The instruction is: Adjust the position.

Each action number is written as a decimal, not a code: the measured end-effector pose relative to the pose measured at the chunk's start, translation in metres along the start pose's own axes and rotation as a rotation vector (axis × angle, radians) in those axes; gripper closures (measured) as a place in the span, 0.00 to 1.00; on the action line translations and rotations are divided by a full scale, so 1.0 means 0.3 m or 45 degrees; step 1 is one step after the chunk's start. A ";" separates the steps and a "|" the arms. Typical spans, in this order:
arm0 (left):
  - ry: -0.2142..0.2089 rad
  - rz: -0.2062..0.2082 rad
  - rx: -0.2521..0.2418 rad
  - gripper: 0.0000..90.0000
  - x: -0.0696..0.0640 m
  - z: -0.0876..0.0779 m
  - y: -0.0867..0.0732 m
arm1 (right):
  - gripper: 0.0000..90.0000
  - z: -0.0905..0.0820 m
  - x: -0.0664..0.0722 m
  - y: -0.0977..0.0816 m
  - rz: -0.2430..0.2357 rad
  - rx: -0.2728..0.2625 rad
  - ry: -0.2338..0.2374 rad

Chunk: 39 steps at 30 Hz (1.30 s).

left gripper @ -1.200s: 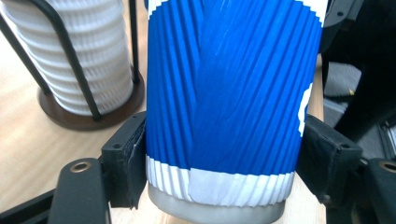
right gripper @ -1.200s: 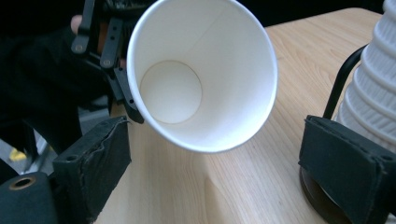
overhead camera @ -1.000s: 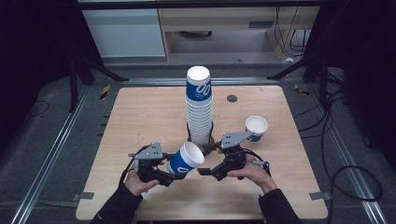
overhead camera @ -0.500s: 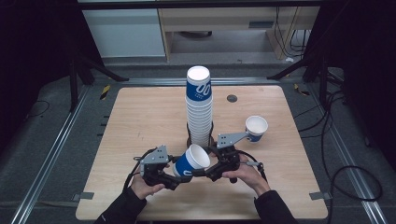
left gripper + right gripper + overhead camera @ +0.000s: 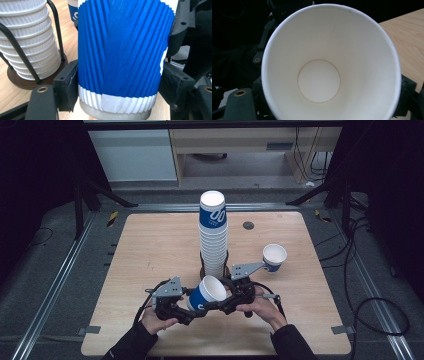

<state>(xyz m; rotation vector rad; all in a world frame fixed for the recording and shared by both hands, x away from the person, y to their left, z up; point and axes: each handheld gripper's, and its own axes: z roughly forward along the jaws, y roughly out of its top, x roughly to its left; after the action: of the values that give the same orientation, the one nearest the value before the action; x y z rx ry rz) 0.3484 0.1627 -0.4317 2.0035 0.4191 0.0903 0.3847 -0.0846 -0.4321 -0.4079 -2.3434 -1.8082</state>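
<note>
Fingers: left gripper (image 5: pixel 192 312) clamps blue ribbed paper cup (image 5: pixel 206 295) low on its wall; right gripper (image 5: pixel 224 306) grip unclear.
Handling: light, crushable; squeeze gently near the stiffer base.

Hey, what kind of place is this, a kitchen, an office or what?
Most likely a lab or recording setup, not a kitchen: a lone wooden table on a floor with metal rails, dark stands around it, loose cables, and handheld grippers working paper cups.

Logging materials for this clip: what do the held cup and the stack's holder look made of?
Held cup: apparently paper, with a matte ribbed blue-and-white sleeve and a smooth white inside. Holder: thin black rods, probably metal, on a dark brown disc, possibly wood.
</note>
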 end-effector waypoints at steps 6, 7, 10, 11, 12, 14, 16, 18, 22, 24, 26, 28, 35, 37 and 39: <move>0.010 -0.006 0.011 0.26 0.004 -0.001 -0.001 | 0.22 -0.011 0.005 0.006 -0.021 -0.006 -0.015; 0.014 -0.010 0.018 0.25 0.007 -0.001 -0.002 | 0.23 -0.016 0.005 0.008 -0.027 -0.014 -0.021; 0.015 -0.017 0.025 0.24 0.012 -0.002 -0.005 | 0.23 -0.041 0.005 0.018 -0.041 -0.030 -0.053; 0.018 -0.016 0.025 0.24 0.013 -0.003 -0.005 | 0.23 -0.050 0.005 0.021 -0.048 -0.038 -0.065; 0.022 -0.019 0.023 0.24 0.015 -0.005 -0.005 | 0.23 -0.058 0.004 0.023 -0.051 -0.042 -0.071; 0.035 -0.027 0.024 0.24 0.023 -0.012 -0.008 | 0.23 -0.072 0.004 0.025 -0.062 -0.036 -0.103; 0.050 -0.040 0.024 0.24 0.033 -0.021 -0.012 | 0.23 -0.081 0.002 0.025 -0.065 -0.042 -0.118; 0.071 -0.055 0.023 0.24 0.045 -0.032 -0.017 | 0.23 -0.092 0.001 0.026 -0.070 -0.034 -0.149; 0.135 -0.097 0.017 0.24 0.068 -0.054 -0.025 | 0.23 -0.114 0.000 0.024 -0.056 -0.025 -0.210; 0.187 -0.128 0.016 0.24 0.084 -0.067 -0.028 | 0.23 -0.123 0.000 0.019 -0.052 -0.012 -0.257; 0.211 -0.148 0.014 0.24 0.092 -0.075 -0.032 | 0.23 -0.135 0.001 0.014 -0.041 -0.012 -0.290; 0.242 -0.163 0.010 0.24 0.101 -0.084 -0.036 | 0.23 -0.149 0.002 0.012 -0.037 -0.008 -0.333; 0.313 -0.203 0.001 0.24 0.123 -0.106 -0.045 | 0.23 -0.210 0.010 0.002 -0.008 0.014 -0.477; 0.326 -0.217 -0.001 0.24 0.129 -0.112 -0.047 | 0.23 -0.228 0.015 -0.005 -0.002 0.021 -0.517; 0.348 -0.230 -0.005 0.24 0.135 -0.119 -0.050 | 0.23 -0.243 0.017 -0.011 0.007 0.034 -0.550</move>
<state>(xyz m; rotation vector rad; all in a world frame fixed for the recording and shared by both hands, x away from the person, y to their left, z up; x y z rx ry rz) 0.3739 0.2127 -0.4334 1.9461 0.7716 0.2533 0.3757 -0.1550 -0.4147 -0.8778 -2.6267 -1.8316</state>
